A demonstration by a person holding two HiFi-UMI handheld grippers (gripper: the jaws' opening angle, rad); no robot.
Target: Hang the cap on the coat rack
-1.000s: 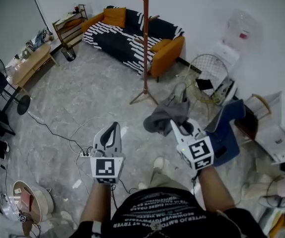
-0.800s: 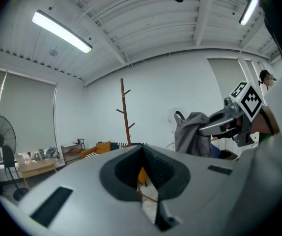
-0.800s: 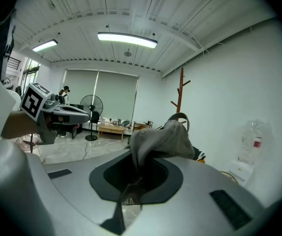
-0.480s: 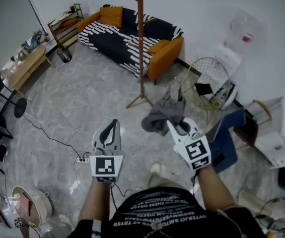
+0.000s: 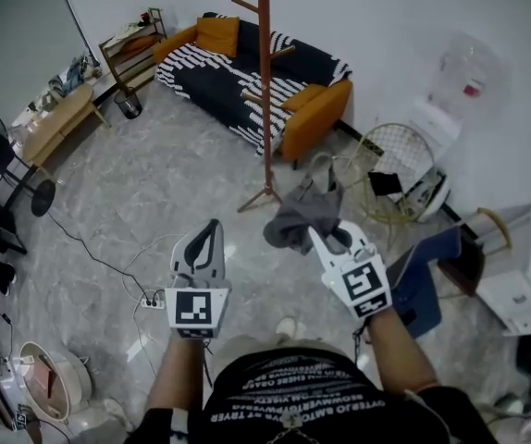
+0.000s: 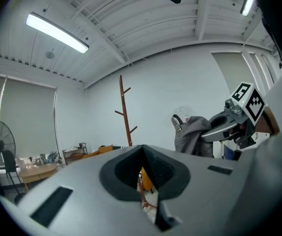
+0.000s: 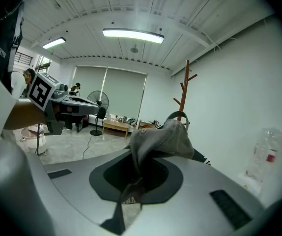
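Cap (image 5: 301,218): grey, soft, crumpled, its strap loop standing up. It hangs short of the coat rack (image 5: 265,91), near the rack's foot, with the right gripper (image 5: 317,233) pinching its fabric. The left gripper (image 5: 212,226) is pressed together on nothing, level with the cap on the rack's left side. Bare floor (image 5: 182,183) lies open up to the rack (a cable (image 5: 108,262) trails left of it). The sofa (image 5: 247,77) stands just behind the rack. Against a second earlier, the grip is unchanged and the rack's foot sits slightly nearer the cap.
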